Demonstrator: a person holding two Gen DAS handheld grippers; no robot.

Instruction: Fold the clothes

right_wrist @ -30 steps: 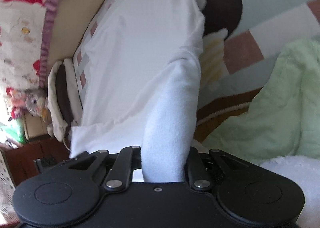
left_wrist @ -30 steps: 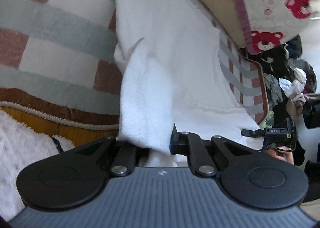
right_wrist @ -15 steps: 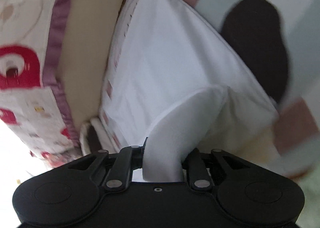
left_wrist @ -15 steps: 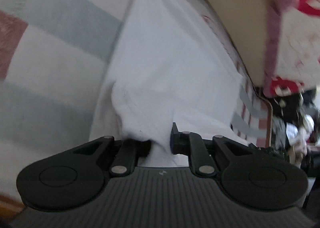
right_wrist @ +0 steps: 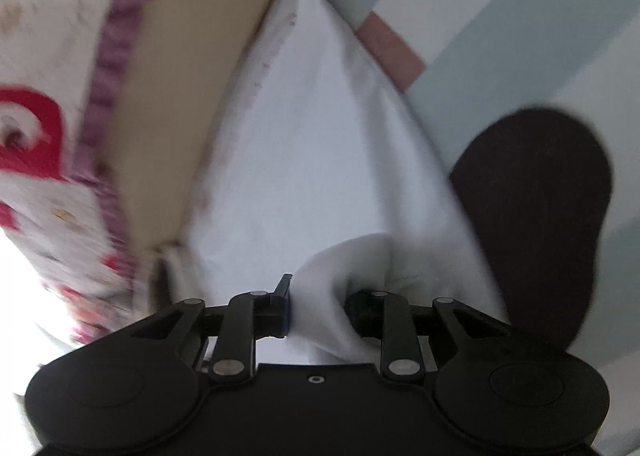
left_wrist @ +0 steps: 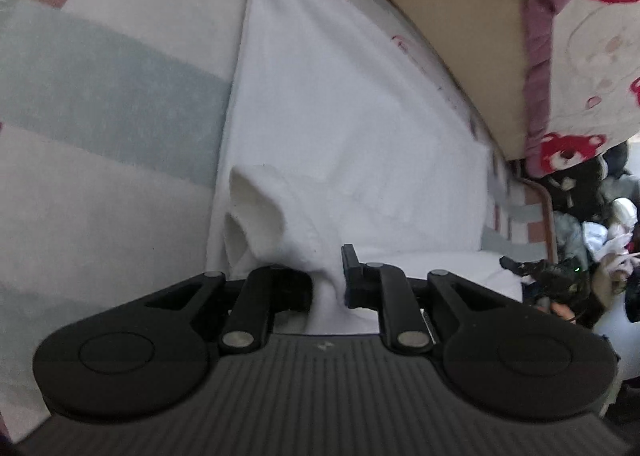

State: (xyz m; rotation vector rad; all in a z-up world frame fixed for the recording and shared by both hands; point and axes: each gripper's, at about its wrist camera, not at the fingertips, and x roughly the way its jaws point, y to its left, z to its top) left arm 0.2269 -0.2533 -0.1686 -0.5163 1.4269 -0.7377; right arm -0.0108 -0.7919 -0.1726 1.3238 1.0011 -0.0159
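The white garment (left_wrist: 340,128) lay spread on the striped rug (left_wrist: 104,96), stretching forward and away from both claws toward the bed base (left_wrist: 460,16). The left claw (left_wrist: 326,288) was clamped on one near corner, and the right claw (right_wrist: 320,308) was clamped on the other. Judging from this, the fold would run forward along the garment's long axis, with both hands about equally near.

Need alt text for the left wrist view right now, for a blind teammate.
The left gripper pinches a bunched corner of a white fleece garment, its jaws shut on the fabric. The garment spreads ahead over a striped blanket, beside a tan mattress edge under a bear-print quilt.
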